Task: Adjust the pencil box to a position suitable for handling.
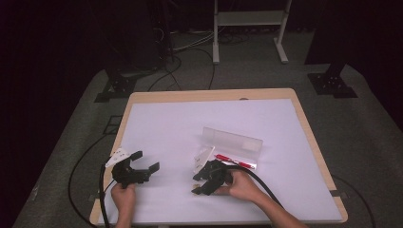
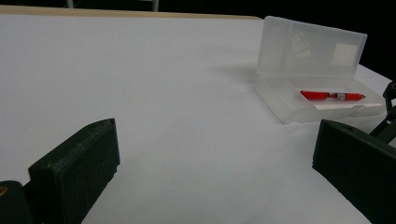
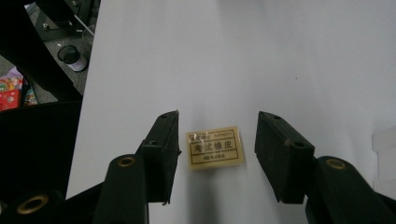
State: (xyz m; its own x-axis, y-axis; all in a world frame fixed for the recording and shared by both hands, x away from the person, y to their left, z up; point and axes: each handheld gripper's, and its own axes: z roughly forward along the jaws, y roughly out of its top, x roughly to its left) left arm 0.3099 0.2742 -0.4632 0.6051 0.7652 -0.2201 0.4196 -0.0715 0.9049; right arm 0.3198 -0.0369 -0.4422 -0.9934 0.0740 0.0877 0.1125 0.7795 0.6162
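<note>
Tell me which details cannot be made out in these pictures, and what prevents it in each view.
- Small yellow rectangular eraser: in the high view the right tongs cover it.
- Its smaller print: too blurred in the right gripper view.
- Clear plastic pencil case: its right end is cut off behind a black jaw in the left gripper view.
- Red pen: its label is too small there.
- White label inside the lid: blank blur, unreadable.
- Left tongs: nothing hidden, open.
</note>
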